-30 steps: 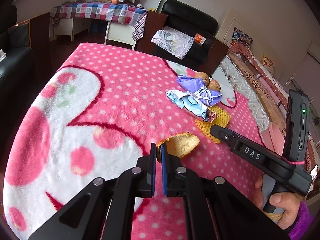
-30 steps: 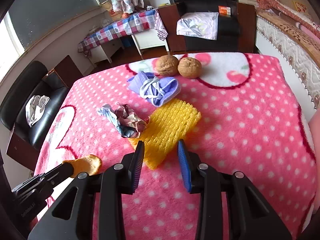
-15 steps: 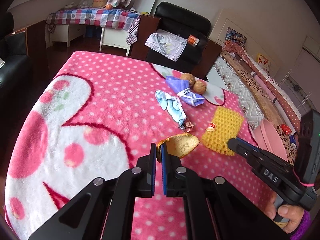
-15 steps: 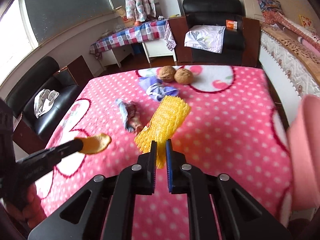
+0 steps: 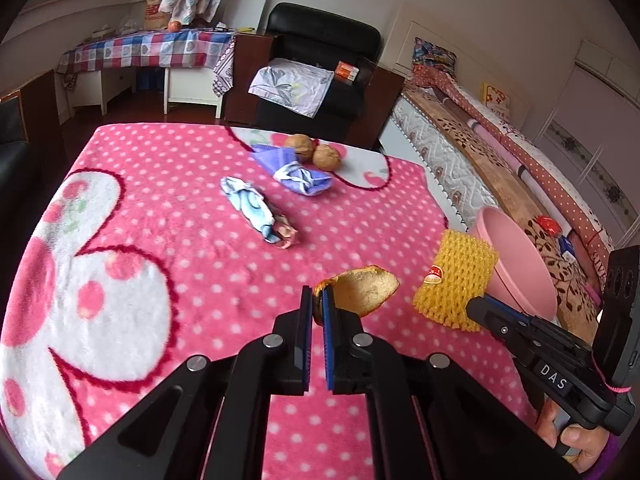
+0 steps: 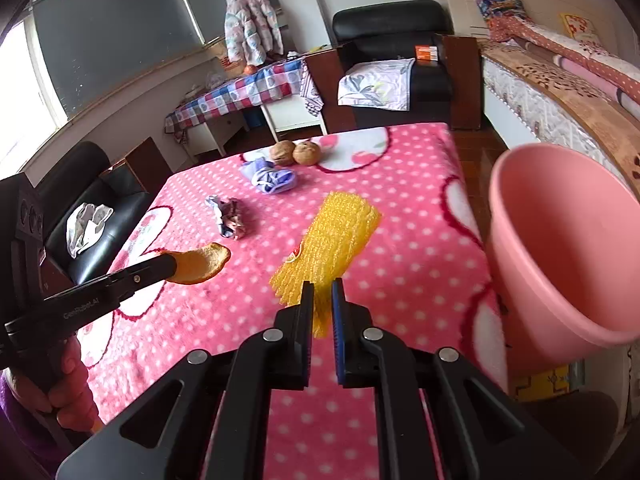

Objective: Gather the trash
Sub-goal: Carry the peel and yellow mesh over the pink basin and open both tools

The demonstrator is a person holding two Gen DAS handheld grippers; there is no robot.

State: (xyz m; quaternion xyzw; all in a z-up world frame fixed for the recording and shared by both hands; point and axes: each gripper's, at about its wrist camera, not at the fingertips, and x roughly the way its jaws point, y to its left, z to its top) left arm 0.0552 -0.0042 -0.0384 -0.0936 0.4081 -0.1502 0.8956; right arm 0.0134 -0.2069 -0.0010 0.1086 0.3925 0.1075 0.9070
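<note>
Two loads held: your right gripper (image 6: 321, 292) is clamped on the yellow foam net (image 6: 332, 246), left gripper (image 5: 317, 300) on the orange peel (image 5: 362, 288). The pink bin (image 6: 560, 248) lies to your right, nearer the right gripper.

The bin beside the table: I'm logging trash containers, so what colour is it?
Plain pink bin, clearest in the right wrist view.

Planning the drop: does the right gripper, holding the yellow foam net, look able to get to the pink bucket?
Probably yes. The right gripper holds the yellow foam net off the table, and the pink bucket stands open just beside it with nothing between.
</note>
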